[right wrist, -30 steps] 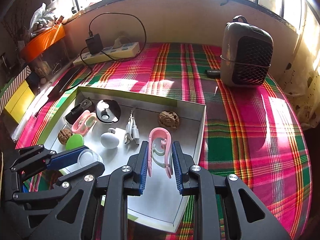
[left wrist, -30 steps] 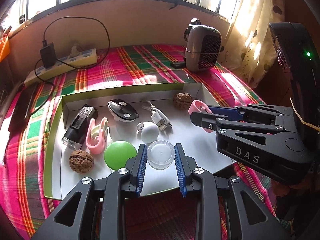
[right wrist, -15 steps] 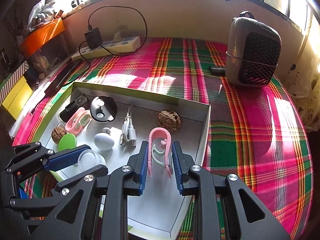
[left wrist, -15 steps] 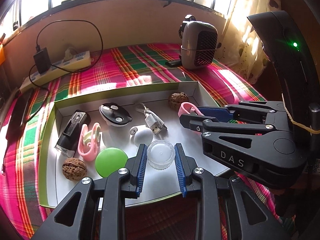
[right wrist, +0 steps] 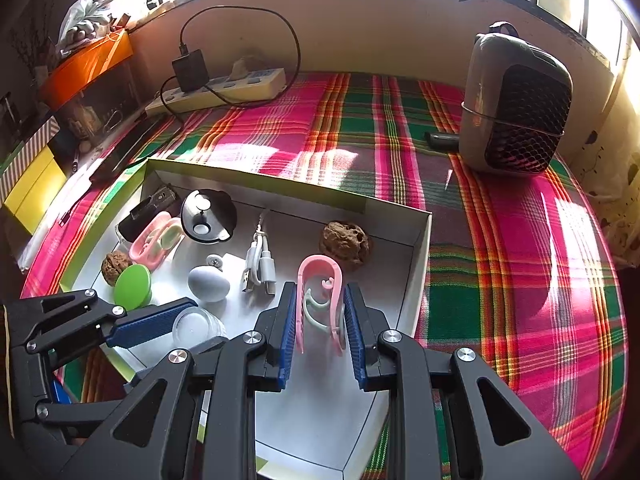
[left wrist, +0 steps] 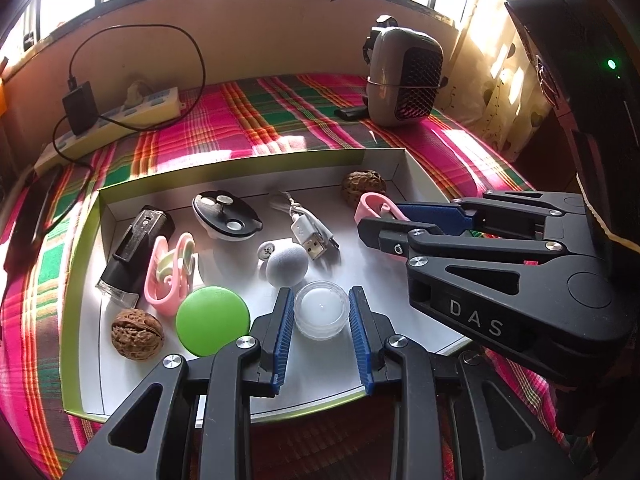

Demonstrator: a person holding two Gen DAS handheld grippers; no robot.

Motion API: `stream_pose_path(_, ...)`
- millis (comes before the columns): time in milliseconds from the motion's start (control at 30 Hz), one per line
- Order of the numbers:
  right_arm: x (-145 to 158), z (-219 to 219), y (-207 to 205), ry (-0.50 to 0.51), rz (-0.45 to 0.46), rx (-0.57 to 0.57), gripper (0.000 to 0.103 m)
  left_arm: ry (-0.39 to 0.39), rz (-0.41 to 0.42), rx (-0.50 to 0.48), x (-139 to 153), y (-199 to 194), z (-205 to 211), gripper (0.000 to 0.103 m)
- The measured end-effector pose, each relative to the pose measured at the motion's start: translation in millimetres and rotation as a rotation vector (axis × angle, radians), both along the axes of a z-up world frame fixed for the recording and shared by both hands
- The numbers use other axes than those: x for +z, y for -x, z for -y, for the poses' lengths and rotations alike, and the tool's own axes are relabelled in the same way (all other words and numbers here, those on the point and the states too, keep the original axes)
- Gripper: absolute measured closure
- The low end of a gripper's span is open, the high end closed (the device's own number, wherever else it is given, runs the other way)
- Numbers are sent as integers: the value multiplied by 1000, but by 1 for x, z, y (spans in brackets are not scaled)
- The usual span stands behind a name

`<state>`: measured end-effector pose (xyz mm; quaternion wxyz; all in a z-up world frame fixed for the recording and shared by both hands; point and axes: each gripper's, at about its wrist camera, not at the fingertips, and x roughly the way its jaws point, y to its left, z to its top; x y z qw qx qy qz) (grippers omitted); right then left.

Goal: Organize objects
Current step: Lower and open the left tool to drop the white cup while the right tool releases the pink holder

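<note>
Left-wrist view: we hold the clear jar (left wrist: 321,315) and pink clip (right wrist: 320,302) clamped, seemingly lifted, while the tray (left wrist: 86,248) remains full.

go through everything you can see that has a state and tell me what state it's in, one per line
left gripper: fingers closed on the clear round container
right gripper: fingers closed on the pink clip, held upright
white tray: open-topped, holding small items
charger: plugged into the power strip
USB cable: bundled, unplugged
</note>
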<state>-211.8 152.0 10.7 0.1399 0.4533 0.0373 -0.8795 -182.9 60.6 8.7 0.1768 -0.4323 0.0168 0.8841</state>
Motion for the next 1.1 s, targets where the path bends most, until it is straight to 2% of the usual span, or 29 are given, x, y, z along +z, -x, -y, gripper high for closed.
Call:
stream_pose_path(900, -5, 7, 2, -24, 2, 5, 78, -5, 11, 12, -1, 1, 2, 74)
stream_pose_path(1100, -4, 8, 1, -22, 2, 9, 75, -10, 13, 13, -1, 1, 2, 73)
